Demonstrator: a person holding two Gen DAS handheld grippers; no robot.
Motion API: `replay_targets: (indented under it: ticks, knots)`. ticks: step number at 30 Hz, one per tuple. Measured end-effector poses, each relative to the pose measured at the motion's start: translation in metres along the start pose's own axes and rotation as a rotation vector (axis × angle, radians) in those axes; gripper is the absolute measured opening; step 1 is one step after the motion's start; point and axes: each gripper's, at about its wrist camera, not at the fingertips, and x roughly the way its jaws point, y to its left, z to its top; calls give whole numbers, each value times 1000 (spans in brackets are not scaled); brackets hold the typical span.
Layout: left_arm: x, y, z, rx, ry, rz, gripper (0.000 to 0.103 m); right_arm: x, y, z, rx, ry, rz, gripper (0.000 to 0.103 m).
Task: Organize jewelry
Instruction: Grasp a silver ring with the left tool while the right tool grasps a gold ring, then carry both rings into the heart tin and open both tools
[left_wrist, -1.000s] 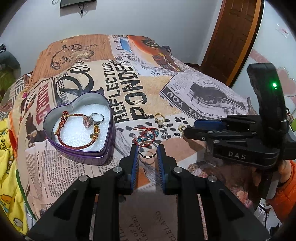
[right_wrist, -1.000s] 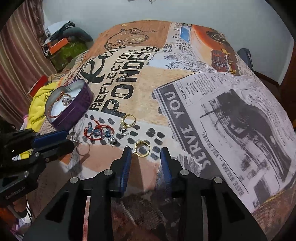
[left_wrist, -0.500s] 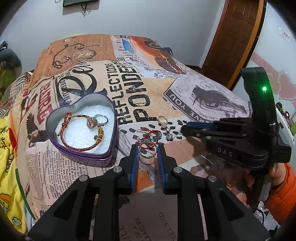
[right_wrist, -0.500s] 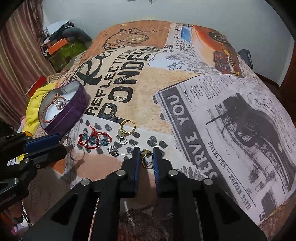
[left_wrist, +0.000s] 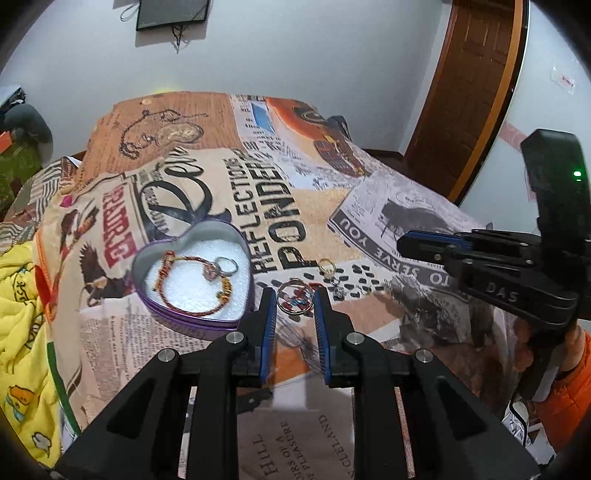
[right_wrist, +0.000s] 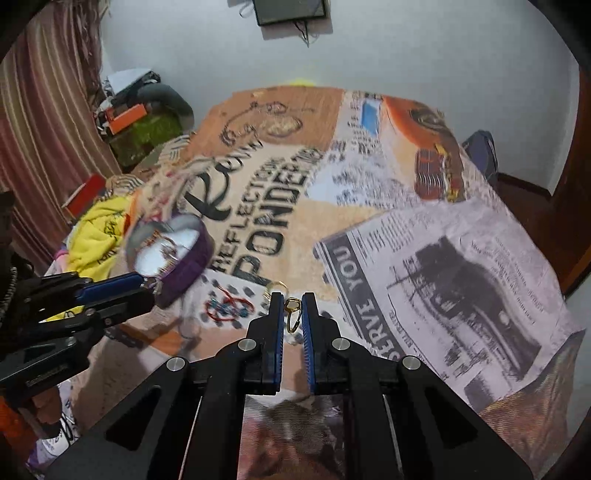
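Between its blue pads the left gripper (left_wrist: 294, 301) clamps a silver ring (left_wrist: 294, 301), lifted near the heart tin (left_wrist: 236, 317), prob. to drop inside w/ the bracelet (left_wrist: 192, 284). Right gripper (right_wrist: 293, 314) pinches a gold ring (right_wrist: 293, 314); only the right view shows it.

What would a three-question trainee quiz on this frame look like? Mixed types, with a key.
1. True or false: the right gripper is clamped on a gold ring.
2. The heart-shaped tin holds: A) a red bracelet and a stone ring; B) a watch; C) only coins.
3. What is pinched in the left gripper?

Key: 1 true. 2 A. 3 a silver ring.
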Motion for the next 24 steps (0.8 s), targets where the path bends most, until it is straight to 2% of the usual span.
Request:
replay_targets:
  ticks: [8, 16, 24]
  knots:
    - [-22, 18, 9, -13, -52, 35, 19, -10, 27, 19, -32, -67, 43, 9]
    - [-40, 46, 18, -34, -103, 88, 19, -2, 54, 33, -51, -93, 94, 9]
    - [-34, 69, 18, -36, -90, 111, 20, 18, 78, 45, -93, -80, 142, 9]
